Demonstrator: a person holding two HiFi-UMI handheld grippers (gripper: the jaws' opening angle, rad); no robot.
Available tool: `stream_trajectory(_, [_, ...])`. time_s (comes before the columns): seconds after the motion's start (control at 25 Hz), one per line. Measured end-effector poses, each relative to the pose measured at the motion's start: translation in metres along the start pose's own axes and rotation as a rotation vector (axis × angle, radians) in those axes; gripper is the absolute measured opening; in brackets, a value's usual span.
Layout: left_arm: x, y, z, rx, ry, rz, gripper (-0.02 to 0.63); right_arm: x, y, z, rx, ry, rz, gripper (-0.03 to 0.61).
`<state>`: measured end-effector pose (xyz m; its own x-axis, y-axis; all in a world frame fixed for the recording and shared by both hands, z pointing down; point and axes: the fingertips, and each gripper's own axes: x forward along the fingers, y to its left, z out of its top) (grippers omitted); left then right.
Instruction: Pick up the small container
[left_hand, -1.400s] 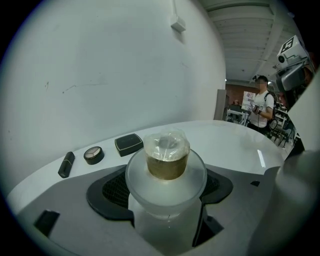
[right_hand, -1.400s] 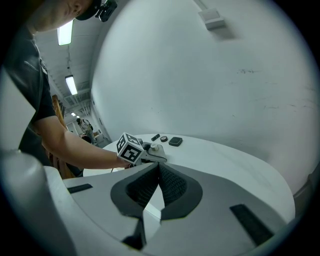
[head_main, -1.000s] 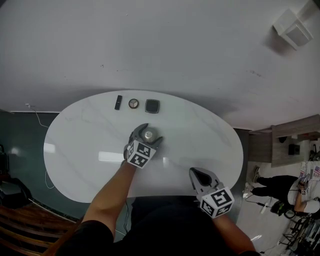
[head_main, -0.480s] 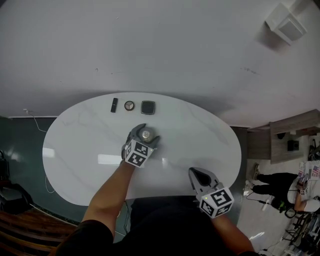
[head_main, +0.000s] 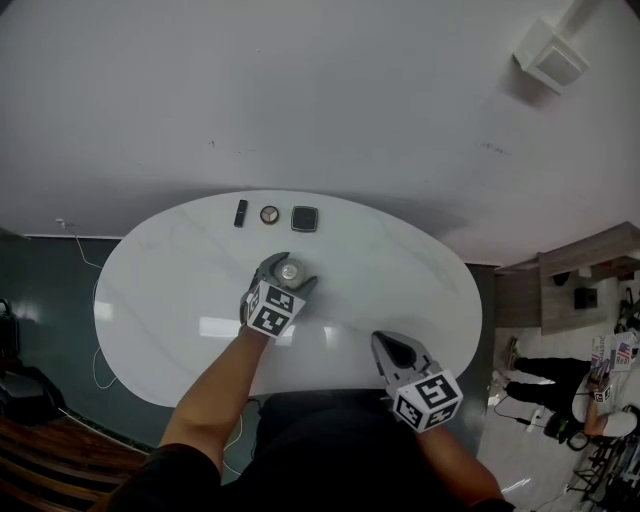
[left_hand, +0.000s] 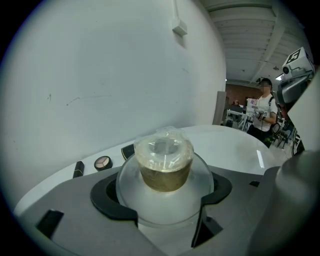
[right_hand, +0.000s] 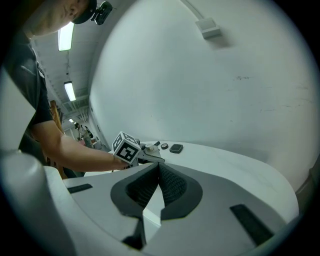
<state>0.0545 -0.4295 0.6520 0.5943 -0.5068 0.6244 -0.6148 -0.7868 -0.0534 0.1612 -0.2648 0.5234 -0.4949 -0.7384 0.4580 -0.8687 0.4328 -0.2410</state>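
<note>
The small container, a frosted round jar with a gold neck and clear cap, stands near the middle of the white oval table. My left gripper is shut on it, one jaw on each side. In the left gripper view the container fills the gap between the left gripper's dark pads, which press on its round body. My right gripper hovers at the table's near edge, shut and holding nothing; its ribbed pads meet in the right gripper view, where the container shows small, far off.
At the table's far edge lie a black stick-shaped case, a round compact and a square black compact. A white wall rises behind them. A person stands beyond the table's right end, near shelving.
The left jaws have drawn slightly closer round the container. The right gripper has hardly moved. The head view has shifted a little.
</note>
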Motion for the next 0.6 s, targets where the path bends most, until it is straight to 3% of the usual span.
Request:
stream_trajectory(0.44, [-0.109,-0.015,0.049,0.020,-0.131,-0.005,0.348,0.012,0.042,0.034,-0.040,-0.103,0.077,-0.003])
stream_trajectory(0.6, [-0.142,-0.025,0.050,0.032,-0.130,-0.014,0.348,0.018,0.058,0.041,-0.040,-0.122,0.112,-0.003])
